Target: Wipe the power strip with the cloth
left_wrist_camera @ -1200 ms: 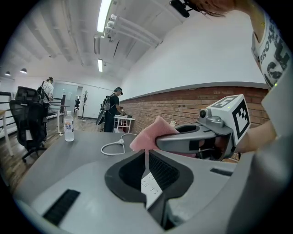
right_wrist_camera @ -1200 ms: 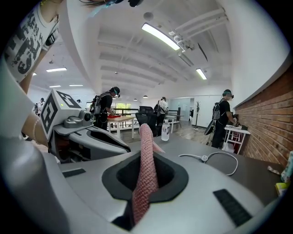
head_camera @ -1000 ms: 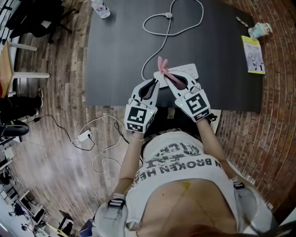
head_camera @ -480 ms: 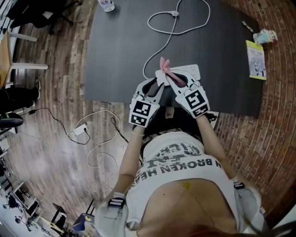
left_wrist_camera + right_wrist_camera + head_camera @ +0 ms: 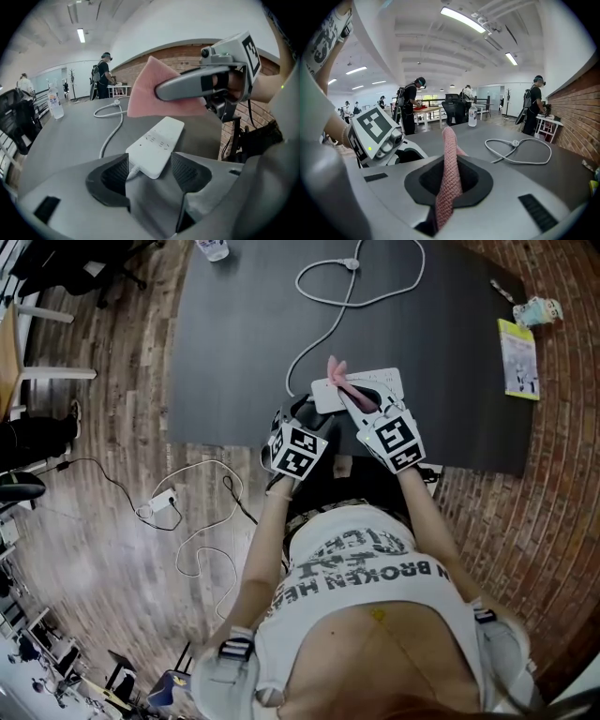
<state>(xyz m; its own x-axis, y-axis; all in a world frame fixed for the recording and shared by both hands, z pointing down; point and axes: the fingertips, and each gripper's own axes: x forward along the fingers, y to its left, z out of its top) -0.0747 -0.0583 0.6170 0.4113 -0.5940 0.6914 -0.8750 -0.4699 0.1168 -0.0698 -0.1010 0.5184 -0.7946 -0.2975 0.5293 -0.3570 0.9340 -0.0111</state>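
1. Cloth (image 5: pixel 450 154) retention: my right hand-held gripper (image 5: pixel 449 183) is clenched on the pink cloth, which is pinched edge-on between the jaws. A free flap stands past the tips, so loose fabric is available to drag over a surface.
2. Power strip (image 5: pixel 158 143) location: the white strip lies flat on the dark counter (image 5: pixel 234 352), near its front edge and directly ahead of me. Its cord (image 5: pixel 323 329) leaves the end nearest my left side and runs away across the counter in a loop.
3. Left hand-held gripper (image 5: pixel 150 171) state: the jaws have just been opening and now stand wide and released. The cord end of the strip sits between the two pads, with a gap on each side, and neither pad presses on it.
4. Reason for this straddle, as I judge it: with the pads either side of the strip's end, I can close them to steady the strip, or simply block it from skidding.
5. Cloth height: in the left gripper view the cloth hangs over the far part of the strip, apparently clear of it. I judge that wiping contact has not yet been made.
6. Caution: the strip looks light and the cord lies slack, so an unbraced stroke may push the strip along the counter.
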